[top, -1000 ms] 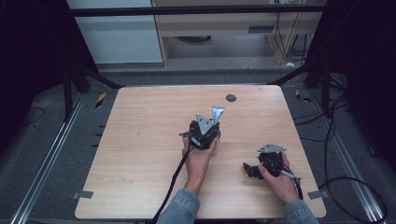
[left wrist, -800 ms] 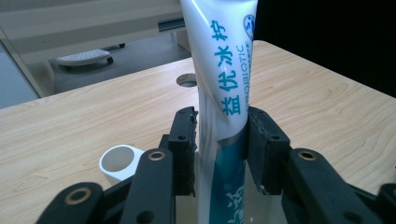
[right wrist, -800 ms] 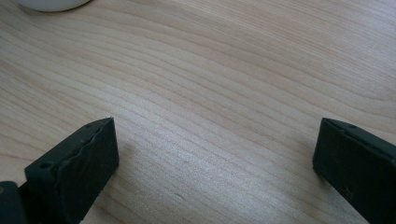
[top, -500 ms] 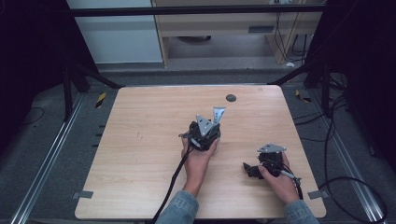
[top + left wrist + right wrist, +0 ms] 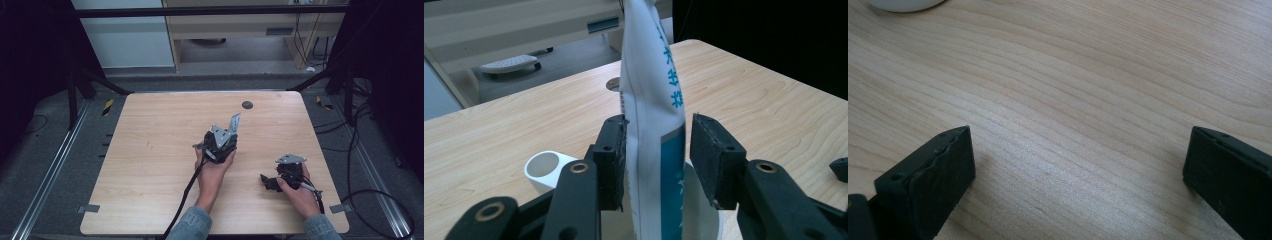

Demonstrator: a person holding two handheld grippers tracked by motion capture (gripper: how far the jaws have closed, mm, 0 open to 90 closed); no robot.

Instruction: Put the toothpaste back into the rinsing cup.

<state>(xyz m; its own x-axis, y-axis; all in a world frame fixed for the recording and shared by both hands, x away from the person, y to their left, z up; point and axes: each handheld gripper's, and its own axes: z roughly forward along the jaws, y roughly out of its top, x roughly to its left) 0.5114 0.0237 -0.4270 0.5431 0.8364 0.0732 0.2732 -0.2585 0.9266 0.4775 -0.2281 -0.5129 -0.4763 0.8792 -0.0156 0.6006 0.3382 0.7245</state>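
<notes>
My left gripper (image 5: 658, 152) jaws just been opening: pads off white-and-blue pouch (image 5: 653, 100), pouch between them, standing upright in white cup (image 5: 544, 169) on table (image 5: 150, 150). Placement looks done; next, lift clear. My right gripper (image 5: 1078, 165) spread wide, empty.
</notes>
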